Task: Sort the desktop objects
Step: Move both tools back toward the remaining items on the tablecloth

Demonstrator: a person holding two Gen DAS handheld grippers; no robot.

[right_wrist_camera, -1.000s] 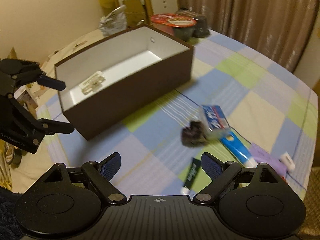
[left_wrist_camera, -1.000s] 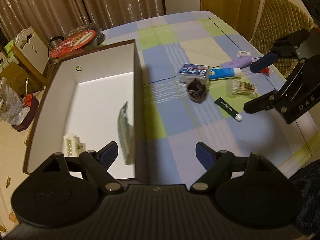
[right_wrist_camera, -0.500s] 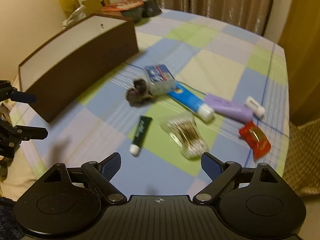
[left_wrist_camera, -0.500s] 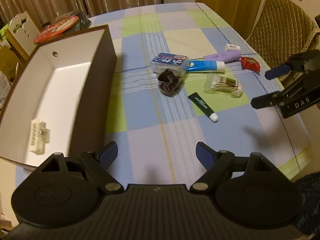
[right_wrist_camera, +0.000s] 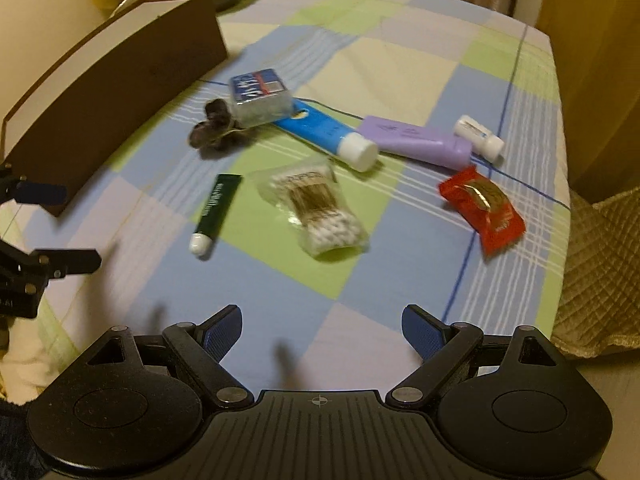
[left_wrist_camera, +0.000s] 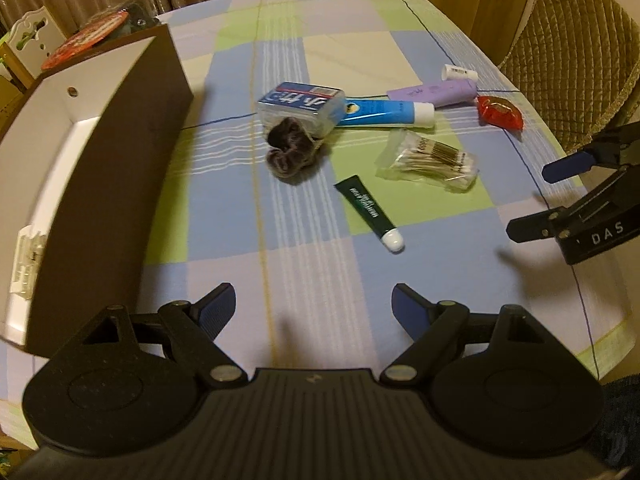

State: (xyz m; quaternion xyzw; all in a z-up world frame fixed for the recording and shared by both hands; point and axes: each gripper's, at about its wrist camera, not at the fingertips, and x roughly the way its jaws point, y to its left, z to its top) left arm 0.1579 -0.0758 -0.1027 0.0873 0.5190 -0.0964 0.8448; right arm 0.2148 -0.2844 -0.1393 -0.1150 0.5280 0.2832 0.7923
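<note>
Change: we have swung from the box (left_wrist_camera: pixel 120 152) toward the clutter.
Count: we see four tubes, one swab bag (right_wrist_camera: pixel 316 208).
Tongs: left gripper (left_wrist_camera: pixel 312 308) and right gripper (right_wrist_camera: pixel 322 328) wide open, empty.

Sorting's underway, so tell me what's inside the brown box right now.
In the left wrist view, the brown box holds one white plastic piece against its near end. The dark side wall hides much of the white floor, so more could lie there.

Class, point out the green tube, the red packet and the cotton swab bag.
green tube (right_wrist_camera: pixel 218 204), right wrist view, middle of its body
red packet (right_wrist_camera: pixel 484 204), right wrist view, wrapper centre
cotton swab bag (left_wrist_camera: pixel 430 158), left wrist view, bag middle
</note>
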